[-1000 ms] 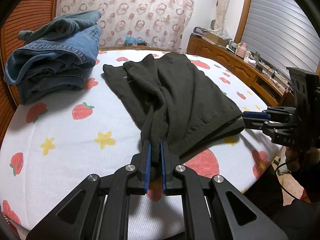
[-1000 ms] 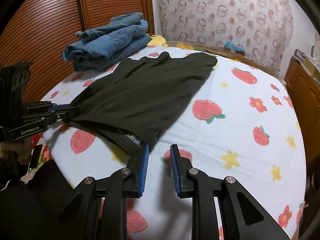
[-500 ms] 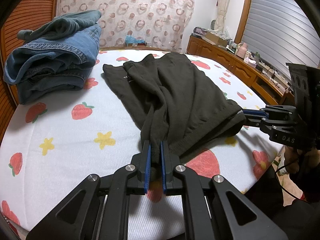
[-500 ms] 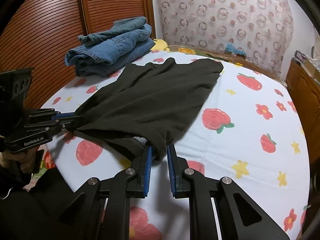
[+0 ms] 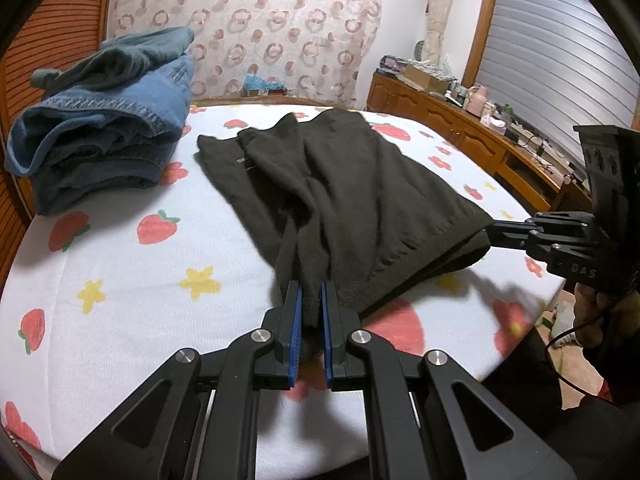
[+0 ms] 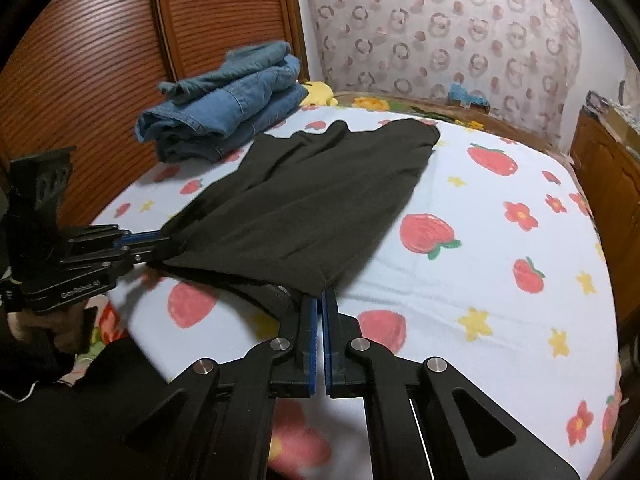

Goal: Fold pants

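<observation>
Black pants (image 5: 360, 208) lie folded lengthwise on the strawberry-print bed (image 5: 120, 300), their near end lifted off the sheet. My left gripper (image 5: 311, 300) is shut on the near left corner of the pants. My right gripper (image 6: 320, 300) is shut on the near right corner of the pants (image 6: 312, 208). Each gripper shows in the other's view: the right gripper (image 5: 496, 232) at the pants' right corner, the left gripper (image 6: 160, 246) at their left corner. The far end rests on the bed.
A stack of folded blue jeans (image 5: 104, 128) sits at the bed's far left, also in the right wrist view (image 6: 228, 100). A wooden sideboard with clutter (image 5: 460, 120) runs along the right. A slatted wooden door (image 6: 80, 80) stands behind the left side.
My right gripper moved onto the near right corner of the pants and shut on it. Both grippers have raised the near end slightly. The left gripper stays shut.
</observation>
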`<state>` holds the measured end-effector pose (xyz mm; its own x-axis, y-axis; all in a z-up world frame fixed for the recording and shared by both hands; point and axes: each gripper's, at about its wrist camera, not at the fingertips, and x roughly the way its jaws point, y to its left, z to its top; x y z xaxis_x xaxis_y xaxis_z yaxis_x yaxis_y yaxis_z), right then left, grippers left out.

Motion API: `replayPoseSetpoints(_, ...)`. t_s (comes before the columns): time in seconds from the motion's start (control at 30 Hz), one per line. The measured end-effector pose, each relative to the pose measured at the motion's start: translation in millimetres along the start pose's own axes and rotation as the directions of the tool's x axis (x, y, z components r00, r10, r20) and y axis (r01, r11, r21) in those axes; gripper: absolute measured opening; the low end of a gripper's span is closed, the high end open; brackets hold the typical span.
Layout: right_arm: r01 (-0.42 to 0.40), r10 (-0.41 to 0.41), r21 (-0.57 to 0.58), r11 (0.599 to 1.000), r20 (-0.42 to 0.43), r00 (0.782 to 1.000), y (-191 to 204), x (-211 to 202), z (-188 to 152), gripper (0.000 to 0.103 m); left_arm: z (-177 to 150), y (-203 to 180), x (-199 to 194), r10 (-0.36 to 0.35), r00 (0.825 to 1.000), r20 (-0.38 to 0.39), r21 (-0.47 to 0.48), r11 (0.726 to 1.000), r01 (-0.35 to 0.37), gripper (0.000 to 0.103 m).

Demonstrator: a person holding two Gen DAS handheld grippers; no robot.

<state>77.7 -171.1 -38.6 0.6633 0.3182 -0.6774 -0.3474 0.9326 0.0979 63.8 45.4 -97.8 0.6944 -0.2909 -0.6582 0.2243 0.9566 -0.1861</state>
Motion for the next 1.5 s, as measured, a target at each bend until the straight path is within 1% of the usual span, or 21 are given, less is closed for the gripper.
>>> replayPoseSetpoints(0.13,-0.012,0.011,0.014,1.0,0.014,1.0,0.0,-13.5,-6.2,0.002,2.7,-2.6,0.8,-0.003,1.0,0.003,0.008,1.0,0.003,0.008)
replayPoseSetpoints(0.33,-0.033,0.033,0.046,0.998,-0.009,0.999,-1.0,-6.1,-13.8,0.003,3.2,4.1,8.2,0.018,1.0,-0.016,-0.007,1.0,-0.018,0.008)
replayPoseSetpoints(0.43,-0.008,0.008,0.041,0.999,-0.012,1.0,2.2,-6.4,-11.4,0.014,1.9,4.1,8.1,0.022,1.0,-0.02,-0.008,1.0,-0.022,0.008)
replayPoseSetpoints(0.5,0.003,-0.002,0.039,0.999,-0.008,1.0,3.3,-7.1,-11.1,0.032,1.9,4.3,8.2,0.021,1.0,-0.019,-0.008,1.0,-0.022,0.008)
replayPoseSetpoints(0.53,0.01,-0.009,0.037,0.999,-0.007,1.0,4.3,-7.9,-11.6,0.036,1.9,4.3,8.2,0.021,1.0,-0.019,-0.008,1.0,-0.021,0.008)
replayPoseSetpoints(0.57,0.01,-0.01,0.034,0.999,-0.007,1.0,5.3,-8.7,-12.3,0.039,2.0,4.4,8.2,0.021,1.0,-0.019,-0.008,1.0,-0.021,0.008)
replayPoseSetpoints(0.63,-0.01,0.01,0.029,1.0,-0.005,1.0,7.9,-10.4,-14.8,0.039,2.1,5.0,8.3,0.021,1.0,-0.019,-0.007,1.0,-0.021,0.008)
replayPoseSetpoints(0.7,-0.007,0.007,0.013,1.0,-0.011,1.0,11.7,-9.8,-16.7,0.04,2.2,4.7,8.4,0.02,1.0,-0.018,-0.008,1.0,-0.021,0.008)
replayPoseSetpoints(0.77,0.001,-0.001,-0.006,1.0,-0.018,1.0,15.2,-6.6,-16.6,0.04,2.2,4.2,8.2,0.021,1.0,-0.018,-0.007,1.0,-0.021,0.008)
replayPoseSetpoints(0.87,0.046,-0.046,-0.019,0.999,-0.032,0.998,15.9,4.7,-12.8,0.04,1.8,4.6,8.1,0.017,1.0,-0.015,-0.007,1.0,-0.017,0.008)
replayPoseSetpoints(0.97,0.129,-0.13,-0.043,0.991,-0.031,0.991,14.8,14.7,-8.5,0.04,1.5,4.2,7.9,0.016,1.0,-0.016,-0.007,1.0,-0.016,0.008)
replayPoseSetpoints(1.03,0.123,-0.123,-0.024,0.992,-0.034,0.992,11.2,17.5,-7.4,0.04,1.3,4.5,8.0,0.014,1.0,-0.018,-0.009,1.0,-0.014,0.008)
replayPoseSetpoints(1.07,0.124,-0.124,-0.017,0.992,-0.033,0.992,10.0,17.5,-7.5,0.037,1.5,4.2,7.9,0.014,1.0,-0.017,-0.009,1.0,-0.014,0.009)
replayPoseSetpoints(1.1,0.121,-0.121,-0.016,0.993,-0.025,0.992,10.2,16.1,-8.0,0.025,1.4,4.3,7.9,0.012,1.0,-0.015,-0.009,1.0,-0.013,0.008)
replayPoseSetpoints(1.13,0.105,-0.106,-0.017,0.994,-0.019,0.994,10.7,14.4,-8.7,0.019,1.0,3.0,7.1,0.008,1.0,-0.015,-0.01,1.0,-0.008,0.009)
replayPoseSetpoints(1.17,0.09,-0.09,-0.015,0.996,-0.014,0.996,11.3,12.4,-9.9,0.01,0.3,0.9,6.1,0.003,1.0,-0.015,-0.01,1.0,-0.004,0.009)
replayPoseSetpoints(1.3,0.081,-0.081,-0.011,0.997,0.014,0.997,10.9,0.5,-12.2,0.007,-1.0,-11.3,1.8,-0.005,1.0,-0.013,0.007,1.0,0.005,0.009)
replayPoseSetpoints(1.5,0.083,-0.084,0.03,0.996,0.046,0.995,-0.7,-27.3,-17.2,0.005,-1.8,-33.2,-11.8,-0.068,0.998,-0.011,0.022,0.997,0.068,0.009)
